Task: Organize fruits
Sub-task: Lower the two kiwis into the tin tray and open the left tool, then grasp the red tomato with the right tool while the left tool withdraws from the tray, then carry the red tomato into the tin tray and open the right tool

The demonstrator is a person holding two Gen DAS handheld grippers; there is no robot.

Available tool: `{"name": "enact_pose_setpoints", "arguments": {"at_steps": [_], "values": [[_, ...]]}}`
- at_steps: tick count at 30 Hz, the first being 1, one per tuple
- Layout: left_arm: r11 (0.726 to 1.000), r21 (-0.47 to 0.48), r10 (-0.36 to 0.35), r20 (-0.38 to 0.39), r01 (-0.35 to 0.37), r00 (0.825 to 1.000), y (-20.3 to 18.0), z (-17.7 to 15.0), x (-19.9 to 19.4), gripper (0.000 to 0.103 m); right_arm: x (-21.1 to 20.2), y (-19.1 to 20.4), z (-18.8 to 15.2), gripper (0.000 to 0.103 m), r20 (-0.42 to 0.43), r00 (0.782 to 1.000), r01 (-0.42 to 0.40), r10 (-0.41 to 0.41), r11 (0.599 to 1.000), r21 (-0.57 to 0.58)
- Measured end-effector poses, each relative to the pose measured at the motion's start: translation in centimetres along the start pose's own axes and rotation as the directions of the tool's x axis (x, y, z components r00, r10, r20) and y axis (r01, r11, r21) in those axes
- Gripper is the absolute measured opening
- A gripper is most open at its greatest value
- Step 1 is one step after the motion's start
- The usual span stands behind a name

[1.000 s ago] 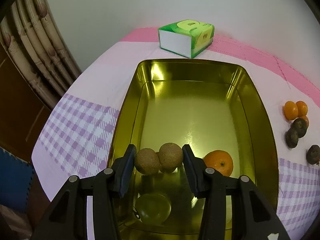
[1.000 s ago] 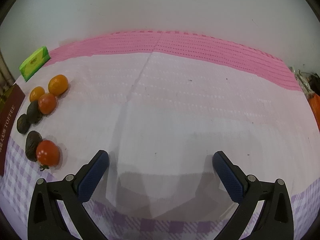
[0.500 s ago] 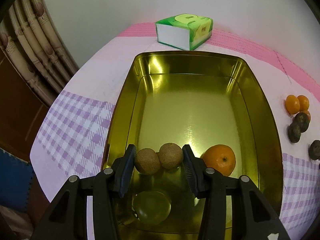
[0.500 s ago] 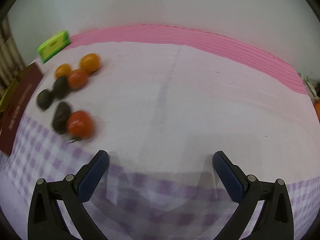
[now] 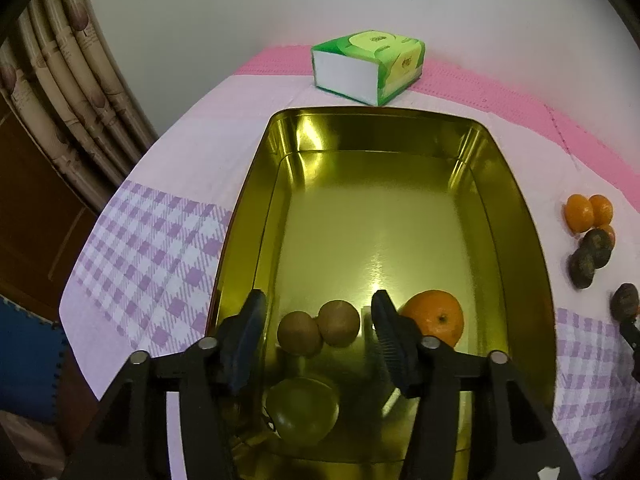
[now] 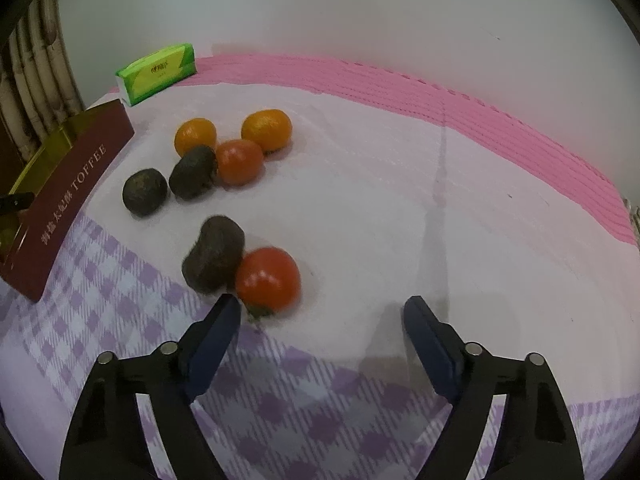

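Swung toward the tomato (image 6: 267, 279), right tongs (image 6: 322, 322) gape; left tongs (image 5: 318, 322) gape above tin (image 6: 76, 196) marked "TOFFEE".

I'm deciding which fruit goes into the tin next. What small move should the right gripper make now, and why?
Probably shift the right gripper slightly left and forward so its open jaws straddle the red tomato. It is the nearest loose fruit, just off the left fingertip, touching a dark avocado. The left gripper hangs open over the gold tin.

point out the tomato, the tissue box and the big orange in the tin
tomato (image 6: 267, 278), right wrist view, middle of its red skin
tissue box (image 5: 344, 75), left wrist view, its white side
big orange (image 5: 436, 317), left wrist view, its front, by the navel
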State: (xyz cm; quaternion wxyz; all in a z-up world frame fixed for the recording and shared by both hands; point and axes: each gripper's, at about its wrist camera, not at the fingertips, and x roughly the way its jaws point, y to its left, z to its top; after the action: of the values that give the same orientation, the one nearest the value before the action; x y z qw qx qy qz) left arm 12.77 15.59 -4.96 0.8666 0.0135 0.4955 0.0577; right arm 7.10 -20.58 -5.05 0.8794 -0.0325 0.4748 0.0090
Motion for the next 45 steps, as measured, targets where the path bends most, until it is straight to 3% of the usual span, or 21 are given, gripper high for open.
{"name": "enact_pose_setpoints", "arguments": {"at_steps": [2, 7, 18, 33, 45], "values": [[1.0, 0.004, -0.01, 0.006, 0.01, 1.0, -0.1, 0.0, -0.3, 0.054, 0.2, 0.3, 0.4, 0.079, 0.004, 1.0, -0.004, 0.004, 1.0, -0.005], [1.0, 0.006, -0.021, 0.028, 0.02, 0.999, -0.3, 0.2, -1.2, 0.066, 0.4, 0.8, 1.1, 0.06, 0.011, 0.999, -0.03, 0.03, 1.0, -0.009], [0.999, -0.008, -0.041, 0.061, 0.041, 0.997, -0.1, 0.4, -2.6, 0.079, -0.1, 1.8, 1.0, 0.033, 0.013, 0.998, -0.054, 0.055, 0.998, -0.038], [0.999, -0.016, -0.035, 0.111, 0.037, 0.993, 1.4, -0.5, -5.5, 0.094, -2.2, 2.2, -0.4, 0.032, 0.004, 0.995, -0.095, 0.095, 0.995, -0.026], [0.998, -0.049, -0.02, 0.14, 0.027, 0.99, 3.2, -1.1, -7.1, 0.1, -5.3, 6.4, 2.1, 0.032, 0.052, 0.984, -0.165, 0.17, 0.982, -0.092]]}}
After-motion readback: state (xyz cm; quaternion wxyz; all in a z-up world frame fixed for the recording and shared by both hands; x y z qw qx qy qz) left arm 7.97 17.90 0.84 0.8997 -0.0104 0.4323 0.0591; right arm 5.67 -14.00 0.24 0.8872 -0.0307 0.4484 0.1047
